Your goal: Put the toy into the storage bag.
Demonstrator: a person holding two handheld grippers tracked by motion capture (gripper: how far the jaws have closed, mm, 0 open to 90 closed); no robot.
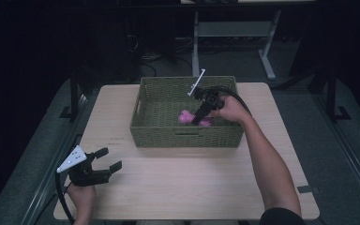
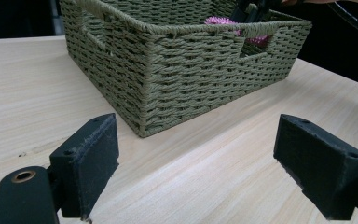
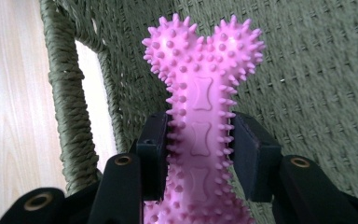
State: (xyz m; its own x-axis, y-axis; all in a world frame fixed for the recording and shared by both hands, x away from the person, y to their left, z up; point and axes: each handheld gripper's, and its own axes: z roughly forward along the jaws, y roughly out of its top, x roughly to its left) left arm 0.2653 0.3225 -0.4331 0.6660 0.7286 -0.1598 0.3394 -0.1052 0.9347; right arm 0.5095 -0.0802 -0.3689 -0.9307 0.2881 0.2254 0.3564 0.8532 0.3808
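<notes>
On my left, the left gripper point(image 1: 107, 164) sits low over the near-left corner of the table point(image 1: 178, 187), jaws wide apart with nothing between them, and I'm parking it there, well clear of the basket point(image 1: 186, 133). Moving across to the middle: my right gripper point(image 1: 198, 119) is down inside the basket, near its front wall, and its jaws are clamped on the waist of the pink spiky bone toy point(image 3: 200, 107). In the right gripper view the shaft sits squarely between the two pads, the knobbed end poking out beyond the tips toward the woven wall by the handle slot. Whether the toy is resting on the basket floor or just above it, I can't tell from overhead. So I'm keeping the squeeze steady, since those soft spikes could let it twist, and any move should go straight up, clear of the rim, before travelling sideways.
</notes>
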